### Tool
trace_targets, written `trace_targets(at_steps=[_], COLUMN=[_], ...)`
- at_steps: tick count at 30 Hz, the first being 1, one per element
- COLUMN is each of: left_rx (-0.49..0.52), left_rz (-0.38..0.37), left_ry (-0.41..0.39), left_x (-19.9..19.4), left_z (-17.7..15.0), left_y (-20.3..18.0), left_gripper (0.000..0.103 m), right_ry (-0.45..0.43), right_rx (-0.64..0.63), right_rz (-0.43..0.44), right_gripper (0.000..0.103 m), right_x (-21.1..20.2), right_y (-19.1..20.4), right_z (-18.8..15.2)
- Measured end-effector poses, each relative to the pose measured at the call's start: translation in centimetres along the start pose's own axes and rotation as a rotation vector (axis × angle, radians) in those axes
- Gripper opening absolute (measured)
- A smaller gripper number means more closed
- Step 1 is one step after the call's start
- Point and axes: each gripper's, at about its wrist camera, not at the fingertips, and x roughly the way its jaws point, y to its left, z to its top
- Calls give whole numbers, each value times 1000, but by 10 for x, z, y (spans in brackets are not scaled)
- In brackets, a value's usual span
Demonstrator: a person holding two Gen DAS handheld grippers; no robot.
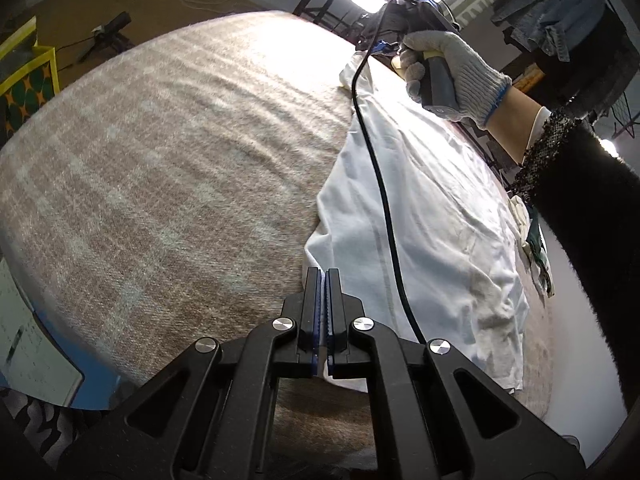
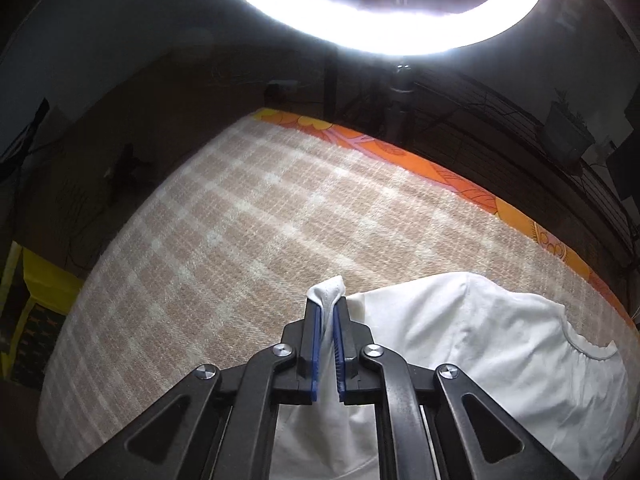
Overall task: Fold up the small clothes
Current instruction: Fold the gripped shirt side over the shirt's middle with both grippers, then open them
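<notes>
The garment (image 1: 432, 216) is white, thin and limp. We see it lying on the checked blanket (image 1: 168, 168), spread in a long strip toward the blanket's right side, wrinkled, with a grey seam line running down it. In the right wrist view a curved hem or neck opening shows at its far right.

Handling, our judgement: very light, soft, no stiffness, so any lifted part will sag and drag the rest. The weave of the blanket looks rough enough to keep the resting part from sliding. Nothing fragile. Best hold is at a corner or hem, where the cloth is doubled and a thin pinch will not slip out.

Right gripper (image 2: 327, 312): closed on a corner of the garment; a peak of white cloth stands up between and above the blue pads (image 2: 316, 344).

Left gripper (image 1: 322, 276): jaws fully together at the garment's near left edge. Whether any cloth is caught between them, we cannot tell.

A gloved hand (image 1: 448, 72) holds the right gripper's handle at the far end; its black cable (image 1: 384, 200) trails across the garment.
</notes>
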Motion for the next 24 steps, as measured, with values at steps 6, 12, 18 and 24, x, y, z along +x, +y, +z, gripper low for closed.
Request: trace_targets(at_steps=[6,12,18,24], left_rx=[74,169,280,350], left_rz=[-27,-63,-115,-146], left_ry=[-28,-37,-3,61], left_x=[-9,-10,-2,17], left_z=[-4,-11,-25,-42], left_y=[-24,-59,-102,-133], left_gripper=[0,0,0,0], right_ry=[-66,-133,-169,-141], right_rx=[57,125,209,299], right_rz=[64,129,152,113], right_gripper=[3,3,3,3], right_x=[-27,-55,-77,-69], right_y=[-28,-73,-139,-203], right_z=[-3,-13,-45,-77])
